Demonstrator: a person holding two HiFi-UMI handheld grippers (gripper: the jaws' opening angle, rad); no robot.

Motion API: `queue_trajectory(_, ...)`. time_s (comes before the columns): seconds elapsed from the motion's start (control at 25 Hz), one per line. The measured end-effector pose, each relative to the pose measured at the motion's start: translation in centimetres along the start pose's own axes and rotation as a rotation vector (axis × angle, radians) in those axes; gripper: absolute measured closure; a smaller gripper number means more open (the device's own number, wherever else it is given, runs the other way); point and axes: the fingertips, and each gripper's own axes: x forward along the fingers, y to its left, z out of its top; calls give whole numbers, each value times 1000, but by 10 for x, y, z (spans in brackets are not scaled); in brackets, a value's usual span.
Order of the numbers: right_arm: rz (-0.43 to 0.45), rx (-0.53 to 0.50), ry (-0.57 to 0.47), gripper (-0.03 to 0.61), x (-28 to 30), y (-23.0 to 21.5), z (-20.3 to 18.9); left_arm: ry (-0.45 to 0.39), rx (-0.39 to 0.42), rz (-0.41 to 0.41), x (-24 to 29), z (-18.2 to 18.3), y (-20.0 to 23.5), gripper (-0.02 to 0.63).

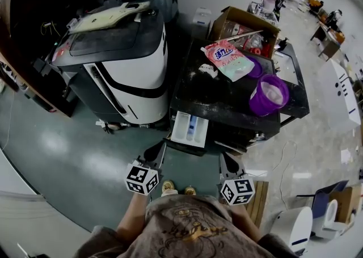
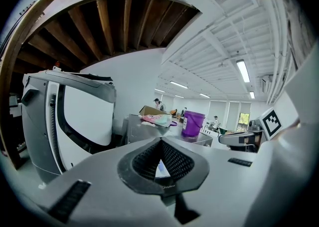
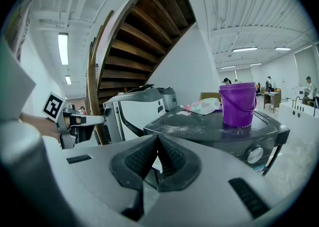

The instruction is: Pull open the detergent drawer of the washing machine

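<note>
The dark-topped washing machine (image 1: 227,101) stands ahead of me. Its white detergent drawer (image 1: 190,128) sticks out of the front, pulled open, with a blue insert showing. My left gripper (image 1: 154,152) hovers just below and left of the drawer, apart from it, jaws shut and empty. My right gripper (image 1: 228,161) hangs to the drawer's lower right, also shut on nothing. In the left gripper view the pads (image 2: 144,161) meet at the tips of the left gripper (image 2: 160,143). The right gripper view shows the right gripper (image 3: 157,141) closed the same way, facing the washer (image 3: 219,126).
A purple bucket (image 1: 269,95), a pink detergent bag (image 1: 228,58) and spilled powder sit on the washer's top. A cardboard box (image 1: 244,24) stands behind it. A white and grey machine (image 1: 122,70) stands close on the left. A wooden pallet (image 1: 258,203) lies by my right.
</note>
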Motion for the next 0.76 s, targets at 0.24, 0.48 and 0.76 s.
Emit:
queue_trajectory(0.24,2,3,-1,578,2,-4,0,5,-12,4,2,-4,0,592)
queue_trajectory(0.48,4,4,2,578,3,-7,0,17,-23,6,6,-7,0,592)
queue_trajectory(0.76,6,7,6,578,6,-11,1,34,-18,-11,14,-10,-3,592)
